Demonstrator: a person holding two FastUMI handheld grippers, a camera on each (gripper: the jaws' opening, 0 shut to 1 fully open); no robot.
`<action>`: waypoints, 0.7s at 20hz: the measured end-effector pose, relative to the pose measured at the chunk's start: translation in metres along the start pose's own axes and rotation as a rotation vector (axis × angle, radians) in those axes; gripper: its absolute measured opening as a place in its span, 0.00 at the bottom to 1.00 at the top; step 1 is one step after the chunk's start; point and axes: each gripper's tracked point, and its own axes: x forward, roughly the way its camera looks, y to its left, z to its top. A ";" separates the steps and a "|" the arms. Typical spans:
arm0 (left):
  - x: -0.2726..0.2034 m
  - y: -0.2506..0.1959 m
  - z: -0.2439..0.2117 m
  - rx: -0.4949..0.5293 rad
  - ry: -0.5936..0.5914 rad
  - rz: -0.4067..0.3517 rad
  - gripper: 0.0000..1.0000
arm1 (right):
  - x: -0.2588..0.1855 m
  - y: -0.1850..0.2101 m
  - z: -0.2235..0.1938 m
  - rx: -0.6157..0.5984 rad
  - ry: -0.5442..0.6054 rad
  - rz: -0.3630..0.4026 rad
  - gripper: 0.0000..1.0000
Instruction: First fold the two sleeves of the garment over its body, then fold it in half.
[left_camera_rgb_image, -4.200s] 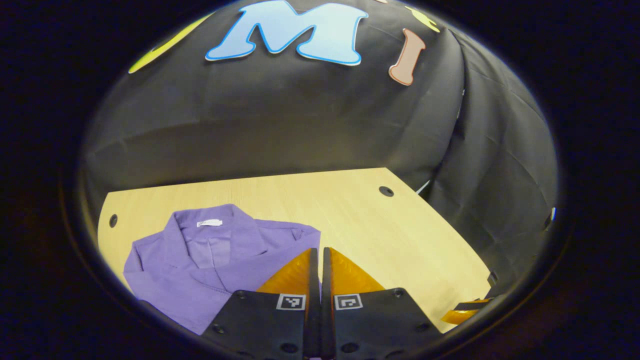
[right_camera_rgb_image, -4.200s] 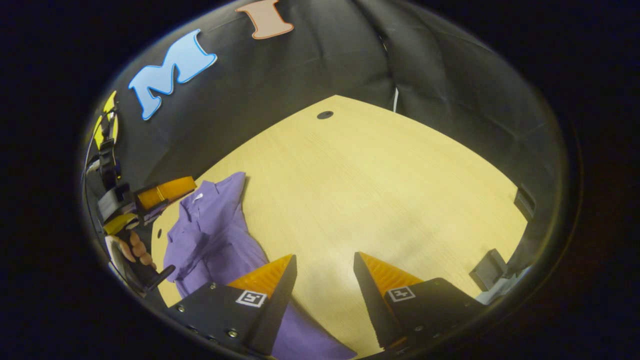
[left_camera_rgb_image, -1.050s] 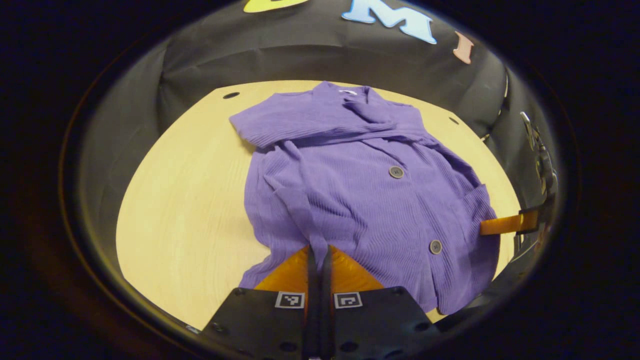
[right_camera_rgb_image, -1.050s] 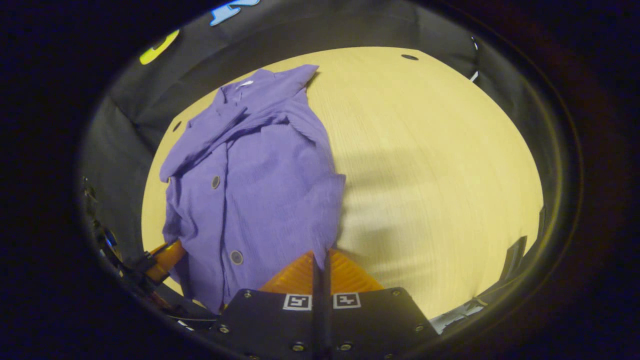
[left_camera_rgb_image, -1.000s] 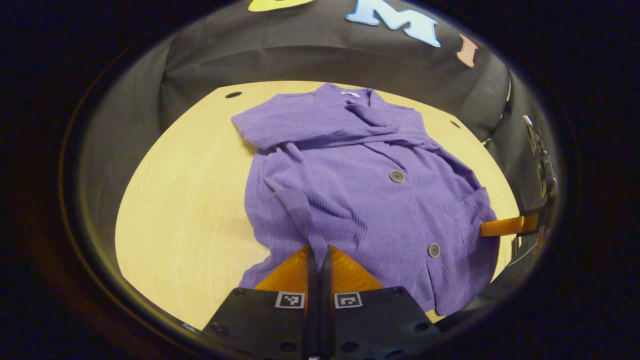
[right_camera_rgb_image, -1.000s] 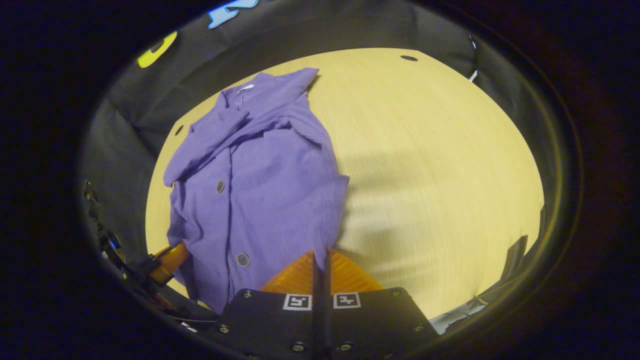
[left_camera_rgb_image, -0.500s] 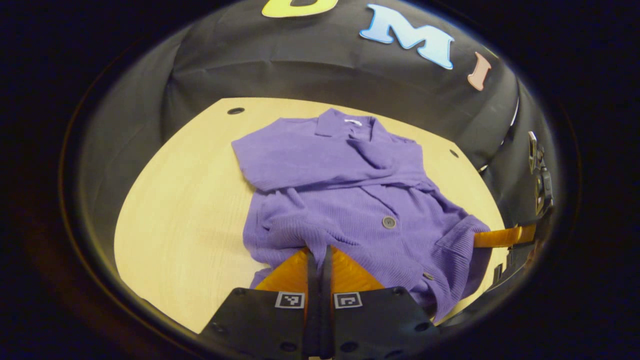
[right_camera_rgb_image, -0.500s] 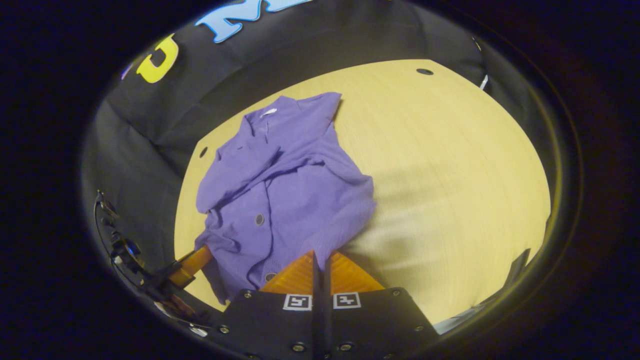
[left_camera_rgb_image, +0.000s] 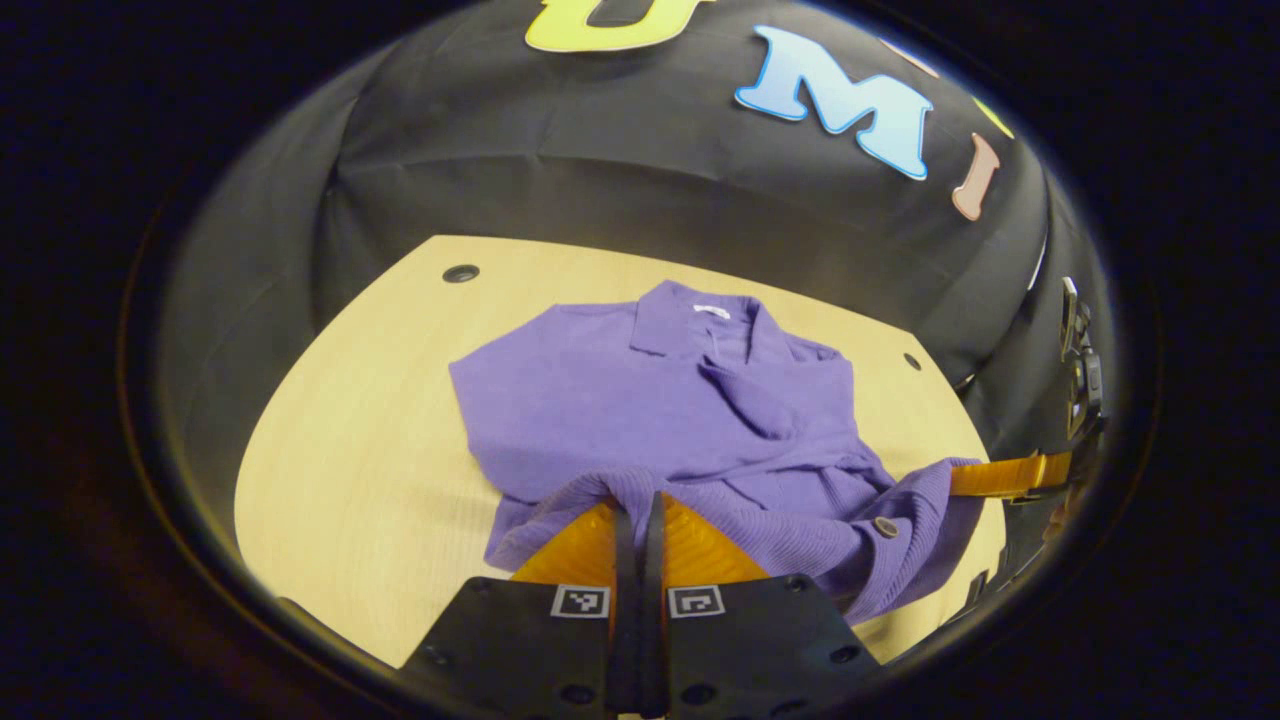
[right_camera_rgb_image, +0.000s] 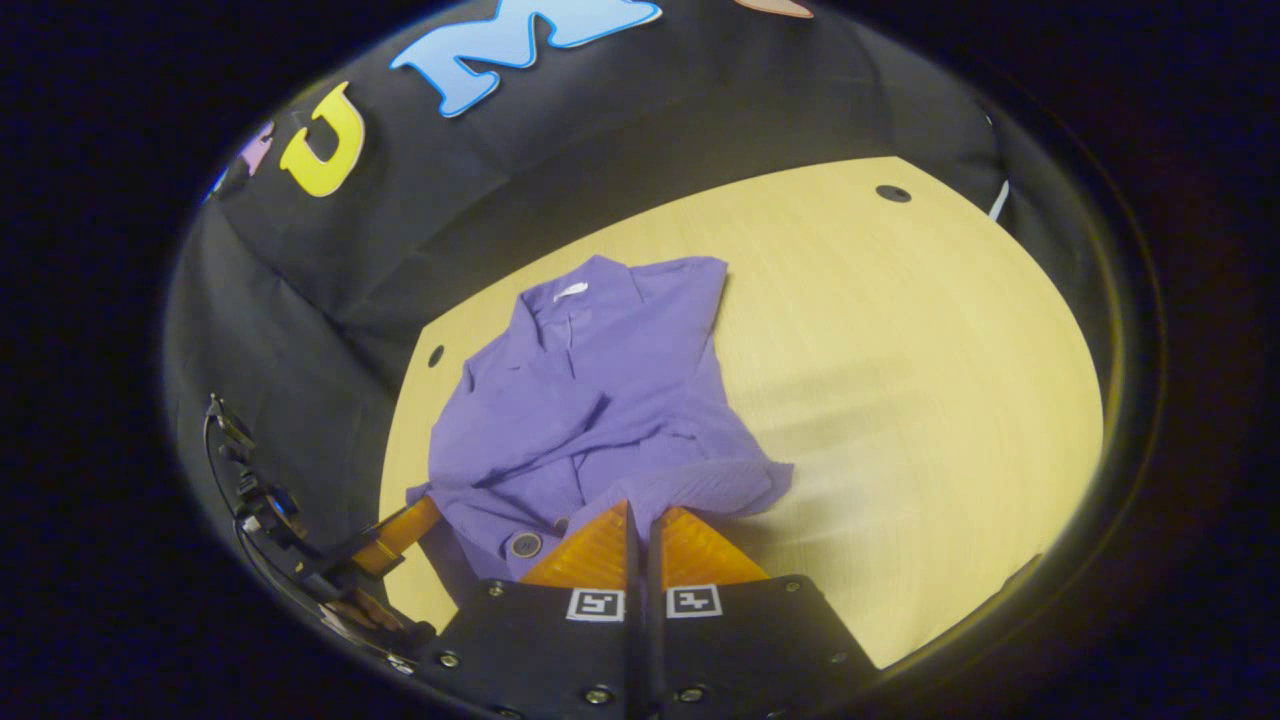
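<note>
On the wooden table (left_camera_rgb_image: 340, 470) the purple shirt (left_camera_rgb_image: 640, 400) lies collar toward the far wall, sleeves folded across its chest, while the left gripper (left_camera_rgb_image: 638, 515) and right gripper (right_camera_rgb_image: 640, 525) are each clamped tight on a corner of the bottom hem. Compared with a second ago, the hem has been lifted off the table and carried forward, so the lower body now bunches in a roll over the buttons (left_camera_rgb_image: 885, 526). Judged from this, the half-fold is under way and needs the hem carried on to the collar.
</note>
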 end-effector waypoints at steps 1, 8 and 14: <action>0.006 0.000 0.011 0.005 -0.011 -0.002 0.07 | 0.004 0.000 0.010 0.003 -0.009 0.003 0.01; 0.047 0.001 0.073 0.005 -0.058 -0.008 0.07 | 0.032 0.011 0.085 -0.002 -0.069 0.026 0.01; 0.084 0.001 0.128 0.041 -0.101 -0.017 0.07 | 0.062 0.018 0.145 0.015 -0.116 0.048 0.01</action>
